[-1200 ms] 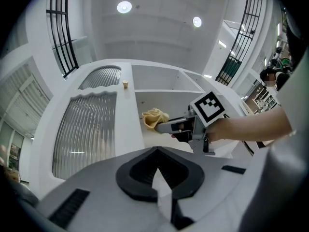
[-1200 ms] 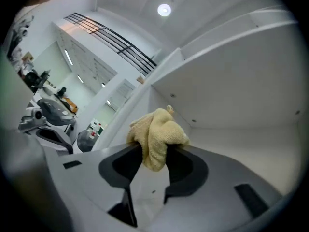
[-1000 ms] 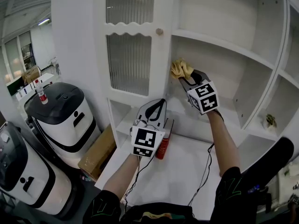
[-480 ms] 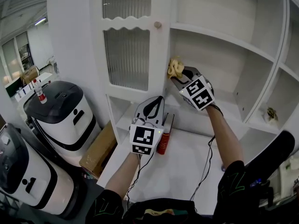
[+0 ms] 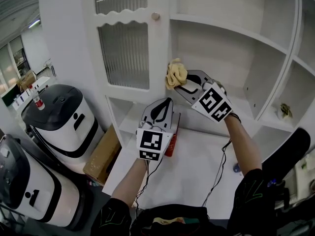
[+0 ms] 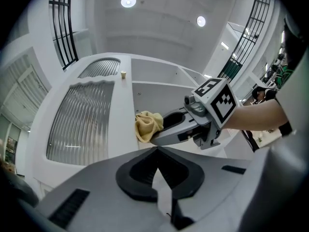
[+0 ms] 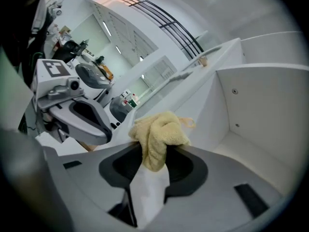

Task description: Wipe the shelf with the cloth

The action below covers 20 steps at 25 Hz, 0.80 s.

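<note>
Left gripper [image 5: 165, 108], jaws pressed together on nothing, hangs below and left of the right gripper [image 5: 181, 82], which is clamped on the bunched yellow cloth [image 5: 175, 73]. From the right gripper's tips, the shelf [image 7: 244, 146] lies just ahead and right, bare. 1 small object [image 5: 283, 113] sits in the far-right compartment.

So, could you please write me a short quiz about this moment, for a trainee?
1. True or false: the right hand-held gripper is shut on the yellow cloth.
2. What is nearest the cloth? A ribbed-glass cabinet door; B cardboard box; C countertop.
3. Fill in: the jaws of the left hand-held gripper are ___, holding nothing.
Key: 1 true; 2 A; 3 shut.
</note>
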Tool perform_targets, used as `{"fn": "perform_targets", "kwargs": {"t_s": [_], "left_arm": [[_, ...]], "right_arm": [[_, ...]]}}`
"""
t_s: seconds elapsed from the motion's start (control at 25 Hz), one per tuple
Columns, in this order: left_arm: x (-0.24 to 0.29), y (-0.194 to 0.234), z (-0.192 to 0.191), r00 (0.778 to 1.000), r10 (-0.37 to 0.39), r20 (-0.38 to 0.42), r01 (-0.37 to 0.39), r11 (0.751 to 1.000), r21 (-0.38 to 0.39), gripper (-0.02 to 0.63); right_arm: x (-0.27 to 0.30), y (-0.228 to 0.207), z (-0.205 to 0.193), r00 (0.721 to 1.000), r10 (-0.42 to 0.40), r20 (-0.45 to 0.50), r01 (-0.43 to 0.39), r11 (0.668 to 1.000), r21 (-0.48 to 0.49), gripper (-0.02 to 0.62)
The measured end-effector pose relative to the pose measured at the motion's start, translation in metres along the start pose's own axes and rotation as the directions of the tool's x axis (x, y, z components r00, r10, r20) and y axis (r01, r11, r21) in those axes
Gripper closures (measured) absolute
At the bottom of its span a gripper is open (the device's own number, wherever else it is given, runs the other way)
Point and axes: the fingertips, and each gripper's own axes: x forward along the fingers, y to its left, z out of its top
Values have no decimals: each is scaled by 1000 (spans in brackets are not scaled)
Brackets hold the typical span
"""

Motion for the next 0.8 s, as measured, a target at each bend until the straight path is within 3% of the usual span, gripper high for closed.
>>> {"fn": "perform_targets", "kwargs": {"t_s": [0.12,0.32,0.52,0.8], "left_arm": [[-2,2,-7,1000,3,-15,-3,1000,-6,609],[-5,2,-14,1000,6,-29,-7,1000,-10,609],[-9,4,-18,999,9,-36,-10,1000,-17,608],[-14,5,-30,999,13,-52,-15,999,-36,609]], "right_arm": [[-9,4,-6,999,46,4,-45,998,-48,448],[6,-7,-44,988,19,-151,-21,1000,-17,448],[30,-10,-79,945,41,-325,-67,995,-68,448],[48,-3,-95,899,97,-428,-158,981,-109,448]]}}
